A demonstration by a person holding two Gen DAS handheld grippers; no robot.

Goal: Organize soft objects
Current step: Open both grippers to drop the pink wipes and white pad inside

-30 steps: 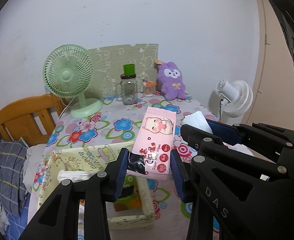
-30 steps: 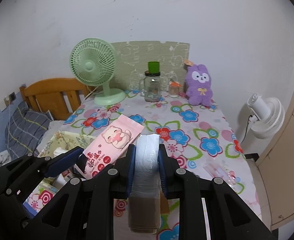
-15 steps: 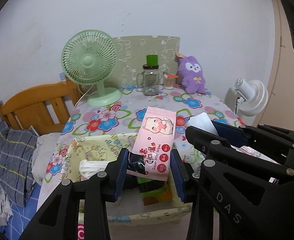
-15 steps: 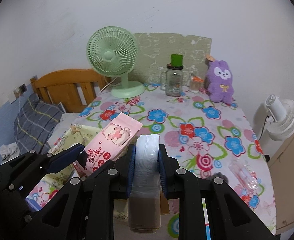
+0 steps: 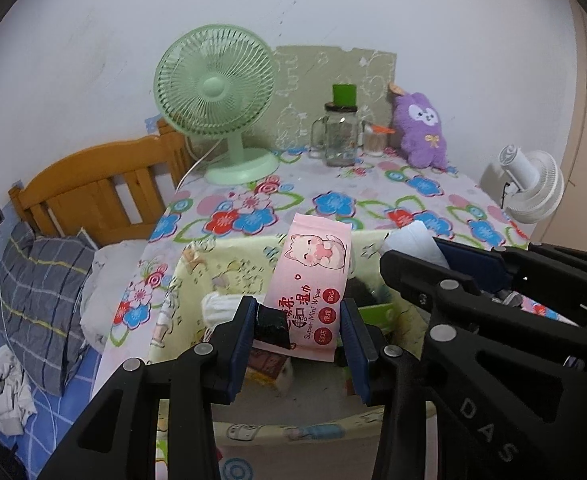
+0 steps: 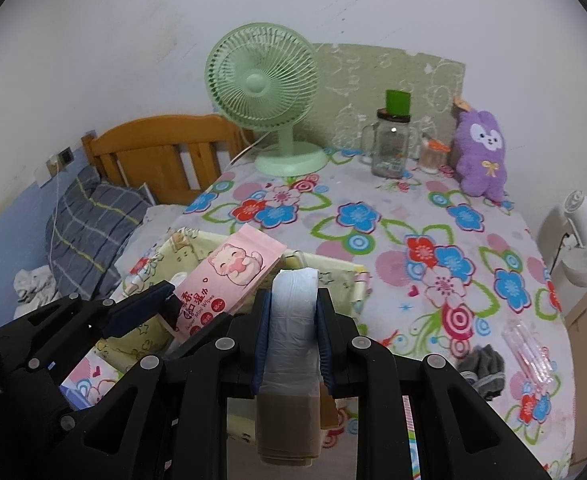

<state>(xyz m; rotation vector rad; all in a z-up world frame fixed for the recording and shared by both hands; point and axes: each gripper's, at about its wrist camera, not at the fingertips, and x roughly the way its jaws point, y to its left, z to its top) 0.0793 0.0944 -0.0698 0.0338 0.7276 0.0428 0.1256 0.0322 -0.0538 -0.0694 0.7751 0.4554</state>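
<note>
Left gripper is gripping a pink wet-wipes pack above the yellow fabric storage box; beside it, right gripper is clamping a pale-blue plastic-bag roll.

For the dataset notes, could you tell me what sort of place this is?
Most likely a bedroom: a wooden headboard with a plaid pillow beside the floral-clothed table, and a purple plush toy.

Floral-cloth table | far edge: green fan, glass jar, purple plush | near edge: yellow fabric bin, grey sock, clear pink case
</note>
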